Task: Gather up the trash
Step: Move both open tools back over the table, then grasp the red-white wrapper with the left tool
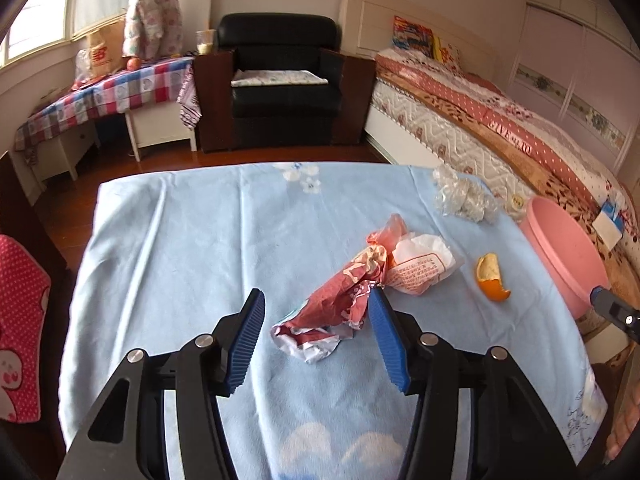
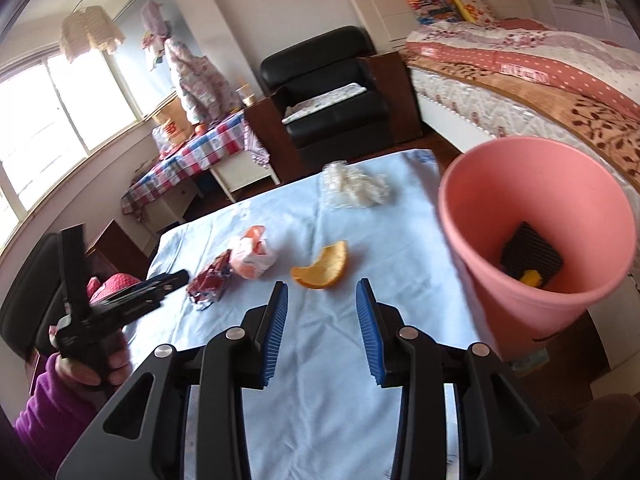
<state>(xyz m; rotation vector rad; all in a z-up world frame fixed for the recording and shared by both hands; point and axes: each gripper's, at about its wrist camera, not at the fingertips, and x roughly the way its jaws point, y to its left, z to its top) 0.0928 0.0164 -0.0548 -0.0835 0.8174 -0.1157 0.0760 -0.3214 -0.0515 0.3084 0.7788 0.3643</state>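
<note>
A crumpled red and white wrapper [image 1: 320, 316] lies on the light blue tablecloth [image 1: 180, 248], between the open fingers of my left gripper [image 1: 318, 300]. A white and orange plastic bag [image 1: 420, 264] lies just behind it, an orange peel [image 1: 492, 276] to its right, and crumpled clear plastic [image 1: 460, 196] at the far right edge. My right gripper [image 2: 322, 290] is open and empty, just short of the orange peel [image 2: 322, 270]. A pink bin [image 2: 536, 232] stands at the table's right edge with dark and yellow items inside. The left gripper [image 2: 160, 284] also shows beside the wrapper [image 2: 210, 284].
A bed [image 1: 500, 120] runs along the right behind the pink bin [image 1: 560, 252]. A black armchair [image 1: 280, 80] and a checked-cloth side table [image 1: 112, 92] stand beyond the table's far edge. A red dotted chair cushion [image 1: 20, 320] is at the left.
</note>
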